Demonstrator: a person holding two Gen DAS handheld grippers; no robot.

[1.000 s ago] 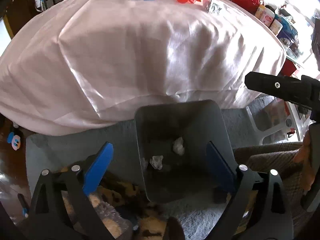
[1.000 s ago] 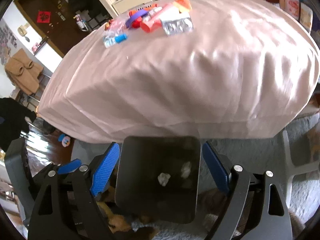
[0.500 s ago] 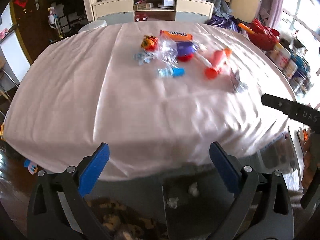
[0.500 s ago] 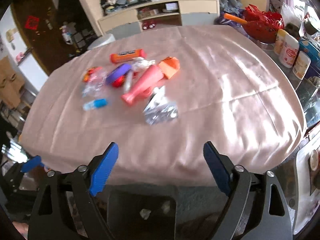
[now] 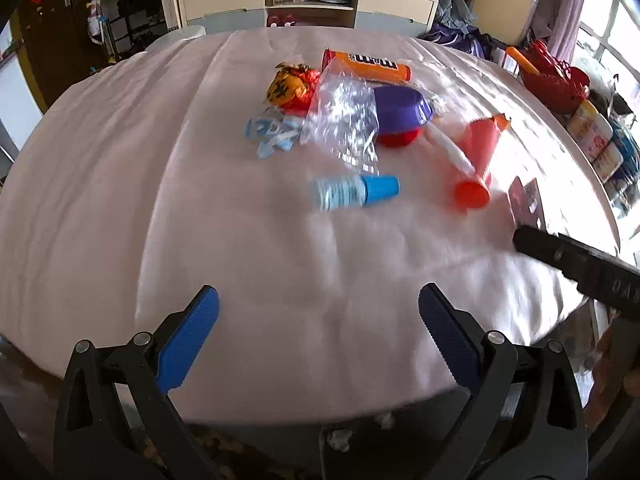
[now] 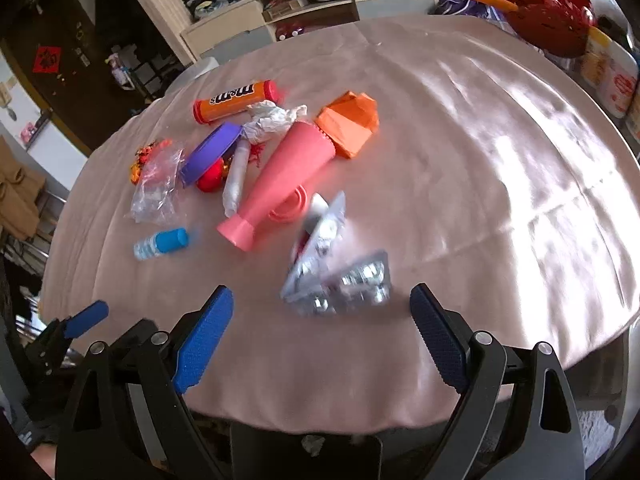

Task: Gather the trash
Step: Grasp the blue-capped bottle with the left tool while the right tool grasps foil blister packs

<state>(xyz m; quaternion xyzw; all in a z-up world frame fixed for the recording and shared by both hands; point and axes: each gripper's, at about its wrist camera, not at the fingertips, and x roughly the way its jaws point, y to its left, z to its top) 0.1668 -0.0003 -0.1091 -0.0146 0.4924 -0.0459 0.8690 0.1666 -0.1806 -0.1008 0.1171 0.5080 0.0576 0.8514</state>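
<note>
A second before, both cameras had looked down into the dark grey plastic bin [image 6: 304, 456] on the floor, where two crumpled scraps of white paper [image 5: 340, 438] already lay; by this moment both views had swung up over the counter draped in a pale pink satin cloth [image 5: 120, 200], and the bin showed only as a sliver below the cloth's near edge. The left hand-held gripper [image 5: 318, 336] stood wide with nothing between its blue pads, its jaws having just finished opening, and the right hand-held gripper [image 6: 320, 332] stood equally wide and empty. That read as a drop-off finished and a fresh pick beginning. The remaining trash lay ahead of both tools: a silver foil blister pack [image 6: 340, 280] just beyond the right one's fingertips, a small clear bottle with a blue cap [image 5: 356, 192] farther ahead of the left one, then a pink plastic cone-shaped bottle [image 6: 280, 184], a crumpled clear plastic bag [image 5: 344, 120], a purple plastic lid [image 5: 400, 106], an orange candy tube [image 5: 368, 65] and a folded orange paper [image 6: 350, 122] beyond (motion blur softened the nearest pieces). With so many pieces left on the cloth, the collecting looked far from finished.
</note>
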